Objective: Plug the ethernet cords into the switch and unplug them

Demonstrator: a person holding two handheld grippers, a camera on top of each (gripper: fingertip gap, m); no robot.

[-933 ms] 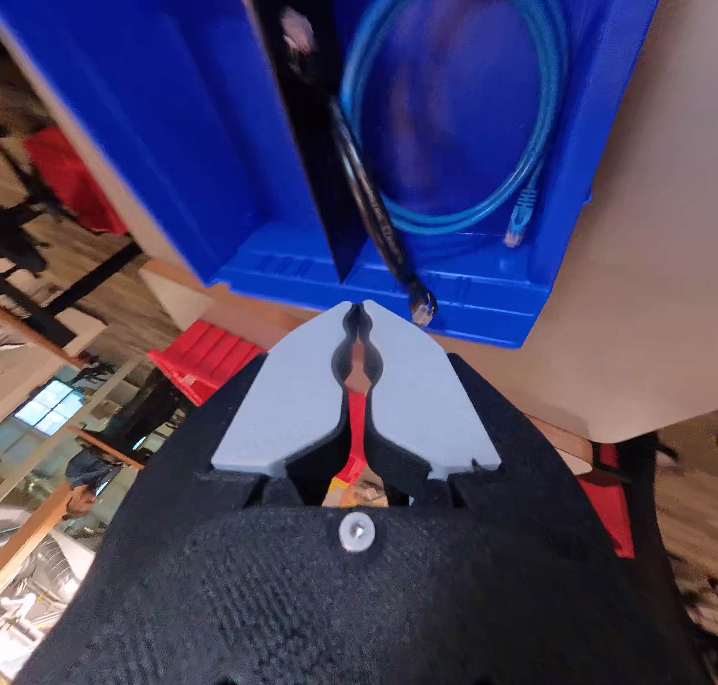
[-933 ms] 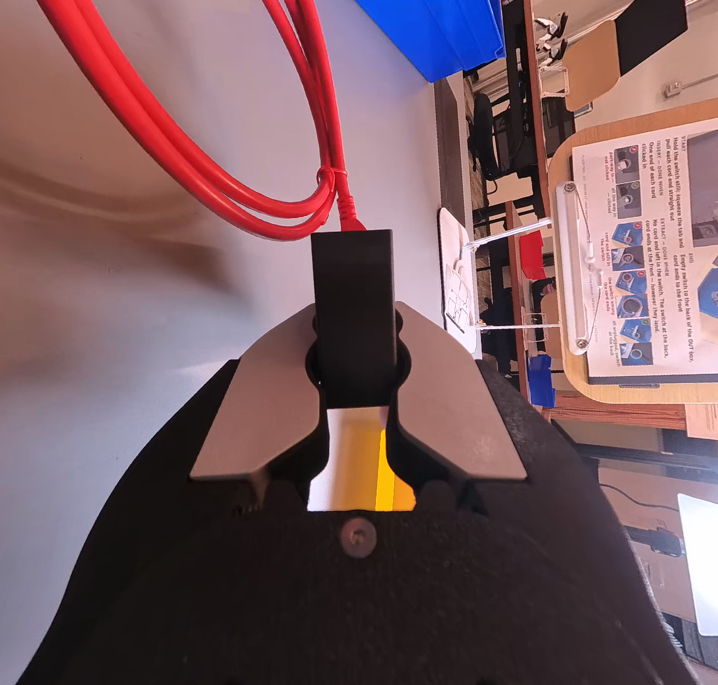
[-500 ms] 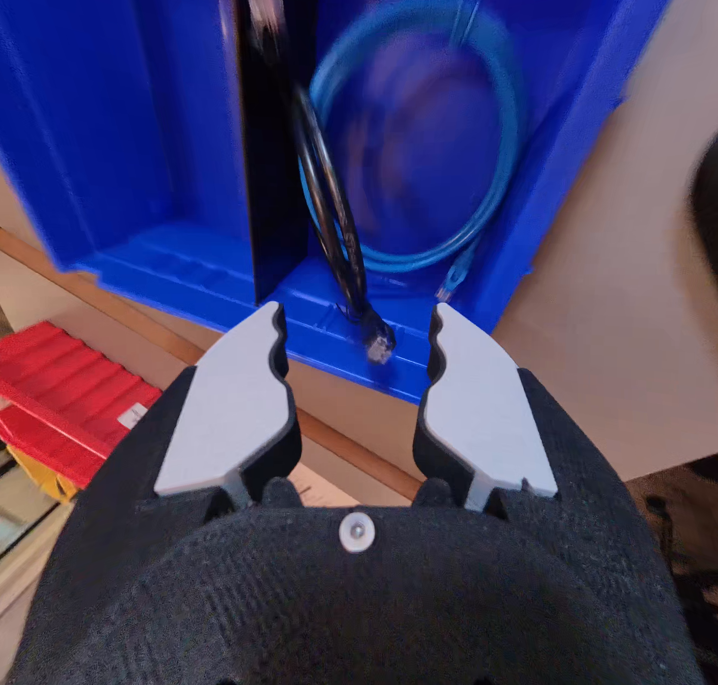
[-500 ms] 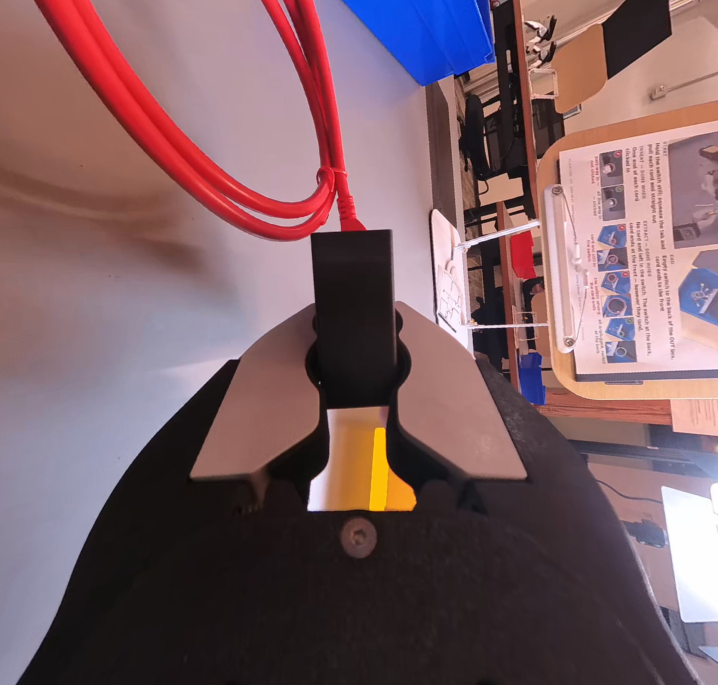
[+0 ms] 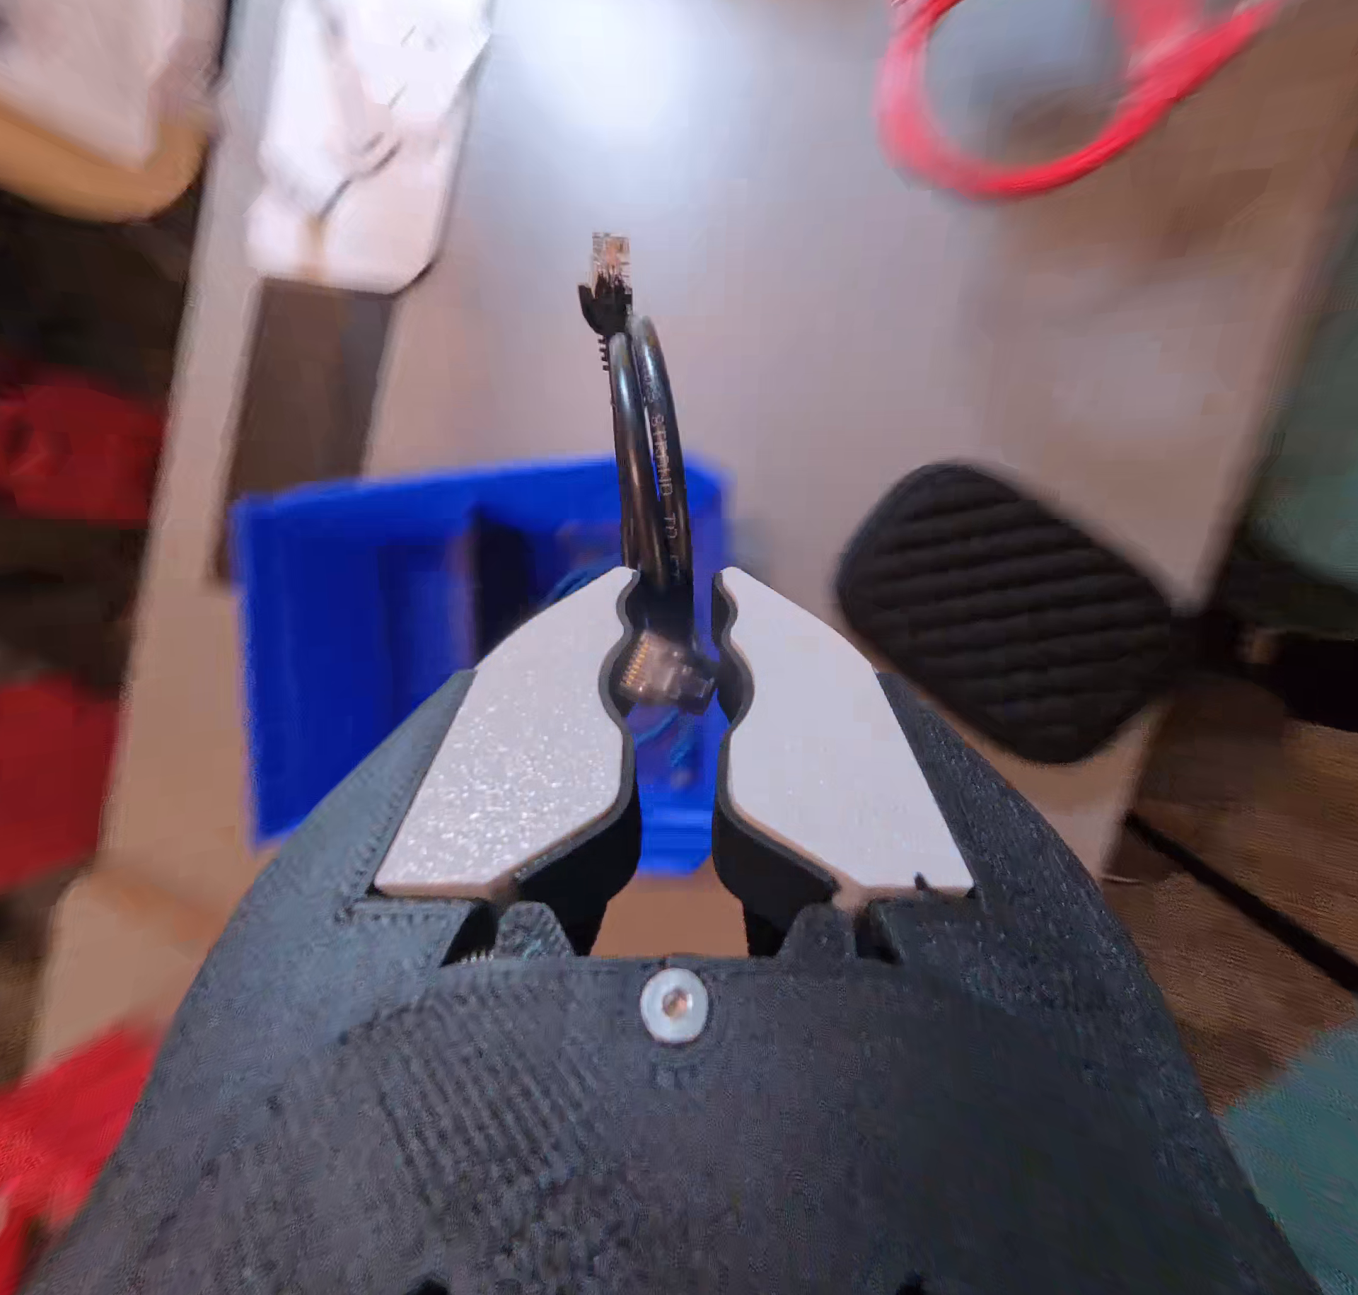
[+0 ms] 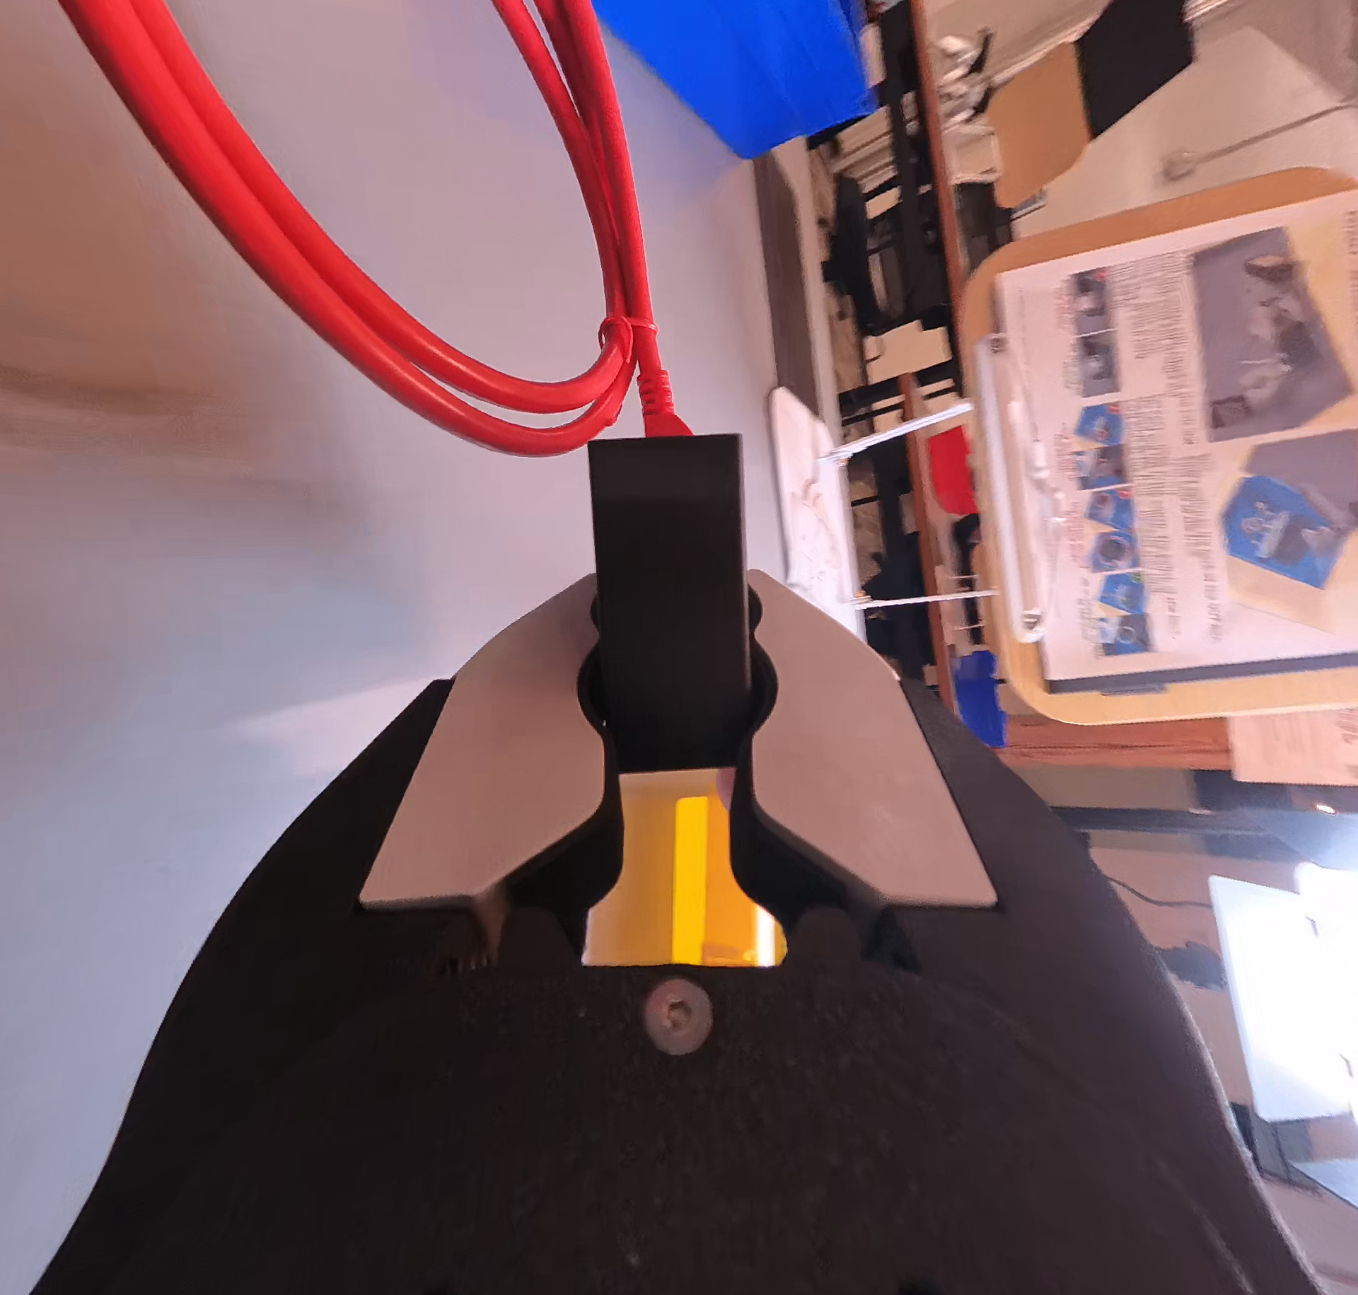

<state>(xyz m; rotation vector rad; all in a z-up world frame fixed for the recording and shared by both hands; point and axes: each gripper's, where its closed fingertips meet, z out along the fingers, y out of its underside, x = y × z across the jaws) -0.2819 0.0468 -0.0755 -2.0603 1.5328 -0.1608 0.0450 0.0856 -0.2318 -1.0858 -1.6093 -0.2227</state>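
My left gripper (image 5: 672, 587) is shut on a coiled black ethernet cord (image 5: 654, 466), held up clear of the blue bin (image 5: 353, 642). One clear plug (image 5: 610, 260) sticks up past the fingertips. The other plug (image 5: 661, 672) lies between the fingers. A blue cord (image 5: 665, 734) shows in the bin behind. My right gripper (image 6: 670, 591) is shut on the black switch (image 6: 665, 562). A red ethernet cord (image 6: 411, 348) is plugged into the switch's far end and loops over the pale table. The red cord (image 5: 1029, 84) and the right gripper's black body (image 5: 1007, 613) also show, blurred, in the left wrist view.
The blue bin (image 6: 735, 32) stands at the table's far side in the right wrist view. A wooden board with a printed sheet (image 6: 1176, 451) hangs off to the right. A white object (image 5: 367, 121) lies on the table beyond the bin. Red crates (image 5: 59, 745) sit below the table edge.
My left gripper opened over the bin, closed on the black cord and lifted it out, pulling back from the bin. My right gripper kept hold of the switch, barely moving.
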